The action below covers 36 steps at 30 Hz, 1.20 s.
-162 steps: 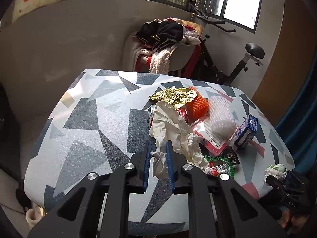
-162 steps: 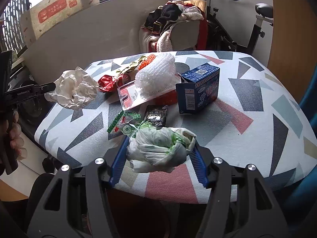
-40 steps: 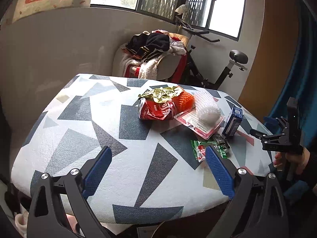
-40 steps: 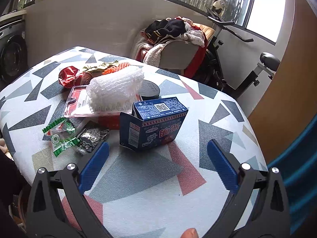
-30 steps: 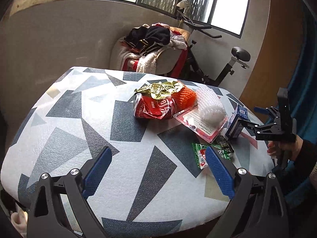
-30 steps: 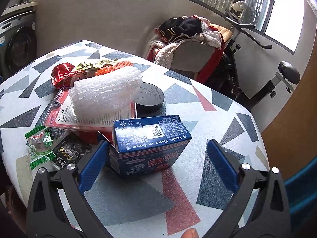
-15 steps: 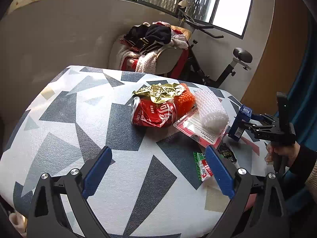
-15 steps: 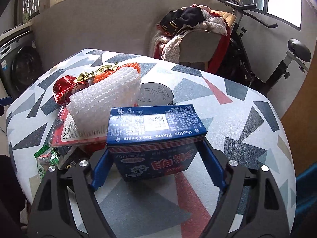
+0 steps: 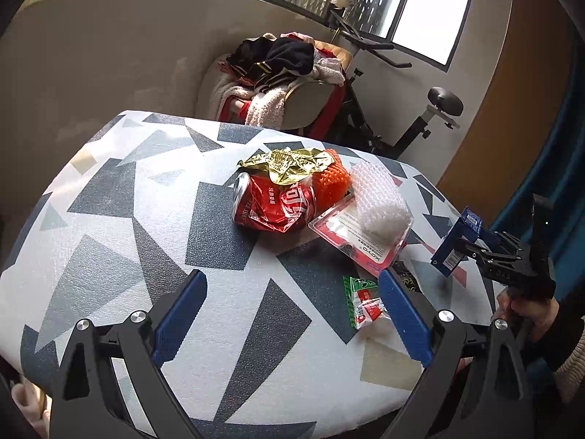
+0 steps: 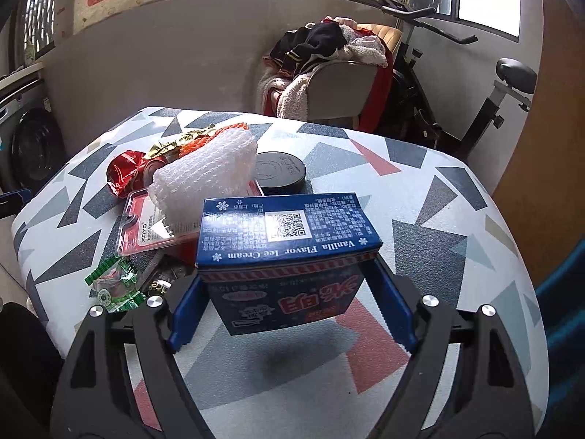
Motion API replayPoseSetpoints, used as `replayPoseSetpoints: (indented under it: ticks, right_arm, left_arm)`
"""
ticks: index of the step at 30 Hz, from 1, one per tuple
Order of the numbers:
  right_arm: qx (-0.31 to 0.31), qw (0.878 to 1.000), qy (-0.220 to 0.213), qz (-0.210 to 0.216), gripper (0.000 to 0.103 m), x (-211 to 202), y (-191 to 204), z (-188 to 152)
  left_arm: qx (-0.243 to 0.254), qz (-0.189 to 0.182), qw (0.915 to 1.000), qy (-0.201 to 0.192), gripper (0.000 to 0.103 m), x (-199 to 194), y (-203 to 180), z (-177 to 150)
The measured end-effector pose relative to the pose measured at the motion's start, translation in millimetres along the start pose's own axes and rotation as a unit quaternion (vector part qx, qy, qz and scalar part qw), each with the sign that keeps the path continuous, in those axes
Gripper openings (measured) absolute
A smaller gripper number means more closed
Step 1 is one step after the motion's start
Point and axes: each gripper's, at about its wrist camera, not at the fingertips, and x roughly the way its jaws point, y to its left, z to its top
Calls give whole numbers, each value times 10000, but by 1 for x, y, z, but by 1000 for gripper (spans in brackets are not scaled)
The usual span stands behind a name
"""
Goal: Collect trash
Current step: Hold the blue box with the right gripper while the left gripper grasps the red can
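Observation:
My right gripper (image 10: 289, 303) is shut on a blue ice cream box (image 10: 289, 234), which hangs just above the patterned table (image 10: 438, 226) with its shadow beneath. The left wrist view shows that gripper (image 9: 504, 259) and the box (image 9: 457, 241) at the table's right edge. My left gripper (image 9: 290, 303) stands open over the near side of the table with nothing between its fingers. Ahead of it lie a crushed red can (image 9: 274, 208), a gold wrapper (image 9: 289, 164), an orange net (image 9: 331, 183), a white foam net (image 9: 380, 201) on a red blister pack (image 9: 351, 241), and a green candy wrapper (image 9: 363, 303).
A black round lid (image 10: 279, 172) lies behind the box, and a black sachet (image 10: 161, 278) lies by the green wrapper. Beyond the table stand a chair piled with clothes (image 9: 285, 69) and an exercise bike (image 9: 420, 120). A person's hand (image 9: 523, 303) holds the right gripper.
My right gripper closed onto the blue box and lifted it off the table. The left gripper stayed open and barely shifted.

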Motion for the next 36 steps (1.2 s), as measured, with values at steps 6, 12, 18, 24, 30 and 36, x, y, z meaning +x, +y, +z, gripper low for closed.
replayPoseSetpoints:
  ticks: [6,12,18,24,30,36]
  right_arm:
    - [79,9999,-28,-66,81,-4,1,-3]
    - [144,9999,-47,-63,81,-3,1,-2]
    - [162,9998,-10,-62,81,-1,1,-2]
    - [207,9997,24,-99,81,1,1,-1]
    - [264,9996,42,-130,81,2,0,0]
    - [268,9995,18,-166,81,-2,3,-1]
  left_arm:
    - [-517,-92,9986,108,82,13,16,11]
    - [-865,-121,9958,270,73,45,31,23]
    - [-1093,186,9935,259,70,95,53,52]
    - [-895,602,9936,338,65,142,51,74]
    - [-1096,713,9900,536,27,161,58,71]
    - [-787,845,9926,387,24,137,53,77]
